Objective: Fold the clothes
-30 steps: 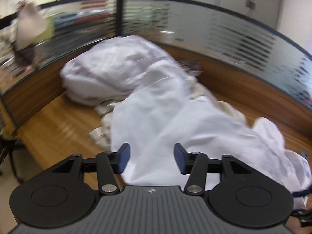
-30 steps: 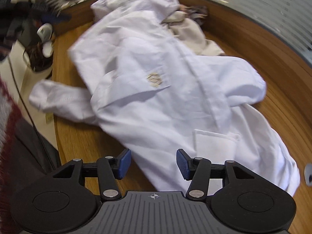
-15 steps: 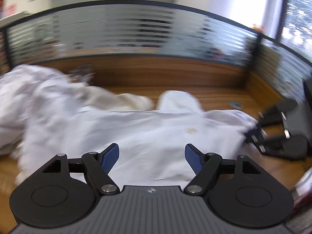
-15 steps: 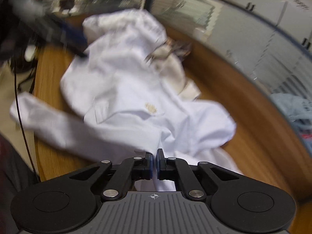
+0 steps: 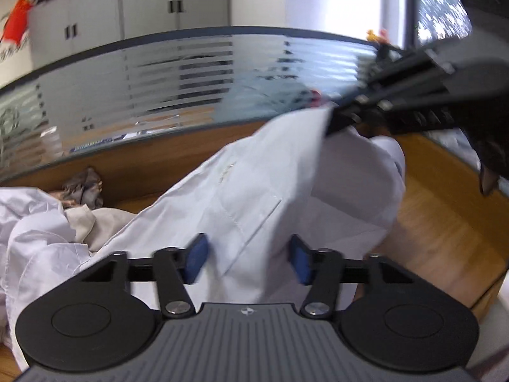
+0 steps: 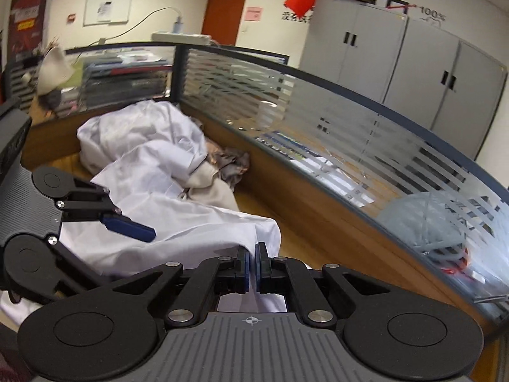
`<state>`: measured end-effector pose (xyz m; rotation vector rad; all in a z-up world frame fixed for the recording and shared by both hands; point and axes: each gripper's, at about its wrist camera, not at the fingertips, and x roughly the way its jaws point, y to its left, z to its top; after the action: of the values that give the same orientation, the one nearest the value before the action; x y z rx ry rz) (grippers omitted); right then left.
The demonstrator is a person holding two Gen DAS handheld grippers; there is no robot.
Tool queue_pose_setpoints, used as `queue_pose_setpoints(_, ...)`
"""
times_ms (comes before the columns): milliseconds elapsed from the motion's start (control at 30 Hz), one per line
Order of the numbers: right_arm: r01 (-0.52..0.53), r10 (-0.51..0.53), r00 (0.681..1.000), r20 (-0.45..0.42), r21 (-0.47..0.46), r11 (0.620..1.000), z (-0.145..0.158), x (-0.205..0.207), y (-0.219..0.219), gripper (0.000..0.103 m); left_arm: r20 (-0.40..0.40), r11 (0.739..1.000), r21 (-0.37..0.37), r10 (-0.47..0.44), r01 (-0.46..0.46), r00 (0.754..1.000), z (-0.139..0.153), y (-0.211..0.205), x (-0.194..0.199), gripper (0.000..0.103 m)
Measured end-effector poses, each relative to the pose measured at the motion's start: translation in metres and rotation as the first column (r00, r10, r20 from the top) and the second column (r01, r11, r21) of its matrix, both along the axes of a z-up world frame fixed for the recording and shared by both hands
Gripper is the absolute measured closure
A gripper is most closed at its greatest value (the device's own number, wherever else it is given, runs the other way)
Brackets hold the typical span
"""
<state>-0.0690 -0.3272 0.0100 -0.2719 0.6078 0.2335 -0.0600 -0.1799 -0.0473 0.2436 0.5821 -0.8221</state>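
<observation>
A white shirt (image 5: 254, 197) lies across the wooden desk (image 5: 445, 222), its pocket seam facing up. One edge is lifted at the upper right, where my right gripper (image 5: 334, 124) is shut on it. In the right wrist view the same gripper (image 6: 253, 270) pinches white shirt (image 6: 178, 222) cloth between its blue pads, above the desk. My left gripper (image 5: 248, 263) sits low over the shirt. Its jaws are closing with a fold of cloth between them, and the pads stand apart from it. Its upper finger (image 6: 127, 225) shows at the left over the cloth.
More white clothes (image 6: 136, 133) are heaped at the desk's far left end, with a beige garment (image 6: 213, 187) and a crumpled grey-brown one (image 6: 232, 162) beside them. A curved striped glass partition (image 6: 350, 133) walls the desk's back. Bare wood (image 6: 286, 232) shows to the right.
My right gripper shut on the shirt's edge and rose with it. My left gripper swung right along the shirt, and its jaws widened, then narrowed around the cloth.
</observation>
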Motion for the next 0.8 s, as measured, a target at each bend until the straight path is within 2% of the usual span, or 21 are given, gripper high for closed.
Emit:
queue_pose_setpoints(100, 0.027, -0.027, 1.000, 0.007, 0.001, 1.000, 0.000, 0.010, -0.001, 0.096, -0.084, 0.999, -0.037, 0.005, -0.008, 0.996, 0.010, 0.004, 0.022, 0.090)
queue_pose_setpoints(133, 0.047, -0.047, 0.999, 0.003, 0.005, 0.999, -0.001, 0.014, -0.002, 0.096, -0.116, 0.999, -0.048, 0.005, -0.010, 0.993, 0.013, 0.005, 0.030, 0.091)
queue_pose_setpoints(233, 0.107, -0.107, 0.994, -0.004, 0.049, 0.993, -0.002, 0.009, -0.003, 0.085, -0.203, 0.998, -0.067, 0.006, -0.020, 0.979, 0.016, 0.015, 0.048, 0.092)
queue_pose_setpoints(367, 0.202, -0.200, 0.979, -0.033, 0.149, 0.968, -0.003, -0.013, -0.002, 0.083, -0.251, 0.997, -0.082, -0.033, 0.013, 0.967, 0.021, 0.029, 0.061, 0.092)
queue_pose_setpoints(533, 0.267, -0.237, 0.964, -0.124, 0.404, 0.875, -0.015, -0.045, 0.005, 0.086, -0.271, 0.993, -0.102, -0.091, 0.066, 0.958, 0.021, 0.043, 0.062, 0.092)
queue_pose_setpoints(633, 0.319, -0.268, 0.947, -0.176, 0.434, 0.843, -0.040, -0.037, 0.016, 0.089, -0.259, 0.988, -0.104, -0.140, 0.116, 0.956, 0.021, 0.052, 0.057, 0.092)
queue_pose_setpoints(733, 0.410, -0.347, 0.912, -0.217, 0.466, 0.784, -0.068, -0.018, 0.014, 0.090, -0.236, 0.984, -0.088, -0.173, 0.157, 0.956, 0.022, 0.061, 0.047, 0.093)
queue_pose_setpoints(800, 0.488, -0.425, 0.873, -0.241, 0.465, 0.739, -0.083, -0.007, 0.009, 0.094, -0.232, 0.986, -0.062, -0.165, 0.155, 0.959, 0.022, 0.068, 0.043, 0.095)
